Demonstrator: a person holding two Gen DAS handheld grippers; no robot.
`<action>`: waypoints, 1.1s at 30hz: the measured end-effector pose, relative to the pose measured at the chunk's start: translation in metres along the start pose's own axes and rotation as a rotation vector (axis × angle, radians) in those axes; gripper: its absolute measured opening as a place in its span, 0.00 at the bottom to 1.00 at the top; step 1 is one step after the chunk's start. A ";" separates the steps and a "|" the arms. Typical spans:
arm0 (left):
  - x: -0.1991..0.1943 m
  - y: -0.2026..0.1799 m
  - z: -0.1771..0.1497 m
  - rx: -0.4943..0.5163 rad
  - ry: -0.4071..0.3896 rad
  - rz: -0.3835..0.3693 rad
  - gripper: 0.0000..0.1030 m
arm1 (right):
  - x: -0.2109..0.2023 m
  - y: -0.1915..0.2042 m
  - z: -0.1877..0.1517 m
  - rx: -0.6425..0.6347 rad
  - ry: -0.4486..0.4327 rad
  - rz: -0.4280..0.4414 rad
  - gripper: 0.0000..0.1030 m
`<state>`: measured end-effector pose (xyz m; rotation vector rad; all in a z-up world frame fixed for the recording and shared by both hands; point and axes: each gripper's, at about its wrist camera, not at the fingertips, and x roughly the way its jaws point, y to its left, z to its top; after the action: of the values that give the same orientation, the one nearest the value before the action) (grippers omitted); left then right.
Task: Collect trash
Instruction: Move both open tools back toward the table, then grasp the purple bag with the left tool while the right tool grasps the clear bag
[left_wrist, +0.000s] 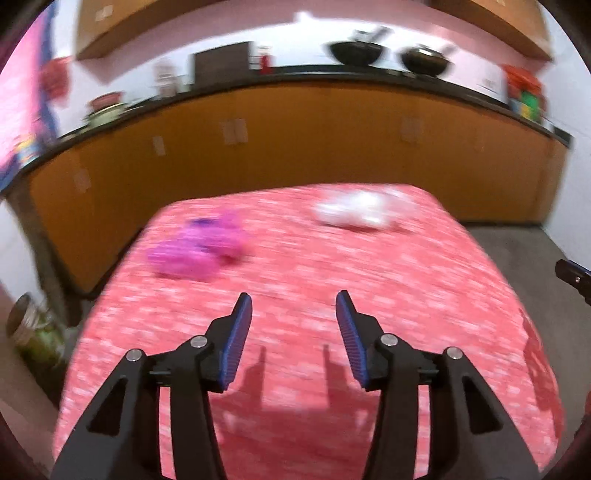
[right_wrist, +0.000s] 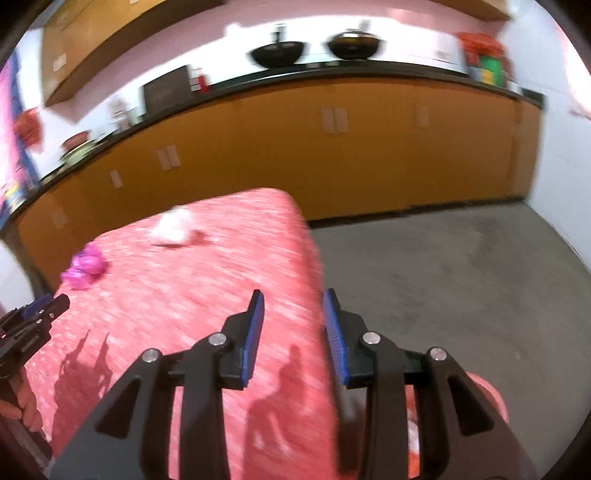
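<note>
Both claws, left claw (left_wrist: 294, 301) and right claw (right_wrist: 293, 299), gape empty over the red-covered table (left_wrist: 406, 280); blurred pink wrapper (left_wrist: 199, 247) lies crosswise.

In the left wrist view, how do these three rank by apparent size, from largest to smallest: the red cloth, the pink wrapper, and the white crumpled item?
1. The red cloth, by far the largest.
2 and 3. The pink wrapper and the white crumpled item look about alike. Both are blurred, and the white one lies farther from the camera, so I do not rank them.

Red-white mottled tablecloth (left_wrist: 406, 280), magenta wrapper (left_wrist: 199, 249), white crumpled paper (left_wrist: 354, 214), orange cabinets (left_wrist: 295, 147)
</note>
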<state>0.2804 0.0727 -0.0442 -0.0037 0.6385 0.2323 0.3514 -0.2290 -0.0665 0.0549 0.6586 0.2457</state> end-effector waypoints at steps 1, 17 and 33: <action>0.005 0.013 0.003 -0.015 -0.004 0.018 0.52 | 0.010 0.016 0.006 -0.018 0.002 0.013 0.38; 0.075 0.116 0.026 -0.161 -0.021 0.118 0.73 | 0.162 0.120 0.077 -0.023 0.078 -0.011 0.64; 0.089 0.105 0.041 -0.113 -0.041 0.110 0.75 | 0.143 0.131 0.058 -0.113 -0.023 -0.061 0.04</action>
<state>0.3515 0.1973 -0.0567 -0.0725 0.5845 0.3740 0.4686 -0.0654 -0.0899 -0.0704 0.6219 0.2228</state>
